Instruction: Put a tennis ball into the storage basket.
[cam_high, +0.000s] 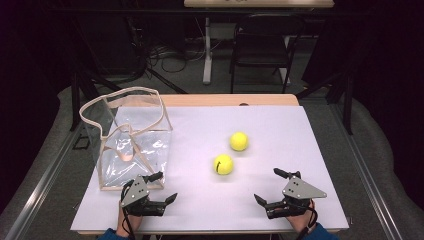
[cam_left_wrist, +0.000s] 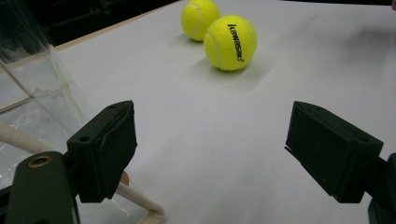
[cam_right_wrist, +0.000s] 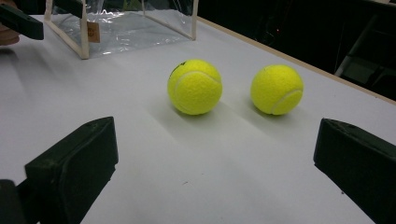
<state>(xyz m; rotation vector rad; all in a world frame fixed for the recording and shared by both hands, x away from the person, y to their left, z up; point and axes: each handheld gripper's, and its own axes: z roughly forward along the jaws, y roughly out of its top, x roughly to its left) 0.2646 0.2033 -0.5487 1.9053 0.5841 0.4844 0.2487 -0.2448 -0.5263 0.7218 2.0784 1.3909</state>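
Two yellow tennis balls lie on the white table sheet (cam_high: 210, 130): the nearer ball (cam_high: 223, 164) (cam_left_wrist: 230, 43) (cam_right_wrist: 194, 87) carries black lettering, the farther ball (cam_high: 239, 141) (cam_left_wrist: 200, 18) (cam_right_wrist: 277, 89) sits just behind it. A clear plastic bag (cam_high: 131, 140) (cam_left_wrist: 32, 93) (cam_right_wrist: 116, 25) with beige trim stands open at the left. My left gripper (cam_high: 164, 187) (cam_left_wrist: 212, 154) rests near the front edge beside the bag's corner, open and holding nothing. At the front right my right gripper (cam_high: 272, 186) (cam_right_wrist: 215, 172) is open too, with both balls ahead of it.
The table's wooden edge (cam_high: 230, 100) shows at the back. A dark folding chair (cam_high: 262, 45) and a white desk leg (cam_high: 207, 50) stand on the floor beyond. Bare sheet lies between the two grippers.
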